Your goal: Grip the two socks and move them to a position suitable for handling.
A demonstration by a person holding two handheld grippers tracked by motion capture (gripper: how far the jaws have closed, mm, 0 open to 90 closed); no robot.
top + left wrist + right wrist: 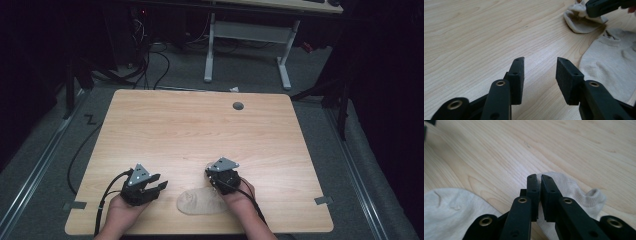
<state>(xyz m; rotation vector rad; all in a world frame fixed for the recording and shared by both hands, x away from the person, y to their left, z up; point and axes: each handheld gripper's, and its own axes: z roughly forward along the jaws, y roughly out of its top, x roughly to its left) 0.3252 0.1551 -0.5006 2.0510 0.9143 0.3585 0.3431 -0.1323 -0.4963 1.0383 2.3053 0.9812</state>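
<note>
Two beige ankle socks lie near the front edge of the wooden table. One sock is spread flat between my hands. My right gripper is shut on the edge of the second sock, with the fabric pinched between its pads. The left gripper view shows that sock bunched and hanging from the right gripper. My left gripper hovers just left of the flat sock, open, with nothing between its fingers.
A grey cable hole sits near the table's far edge. Tape tabs mark the front corners. Beyond the table stands a white desk frame with cables on the carpet.
</note>
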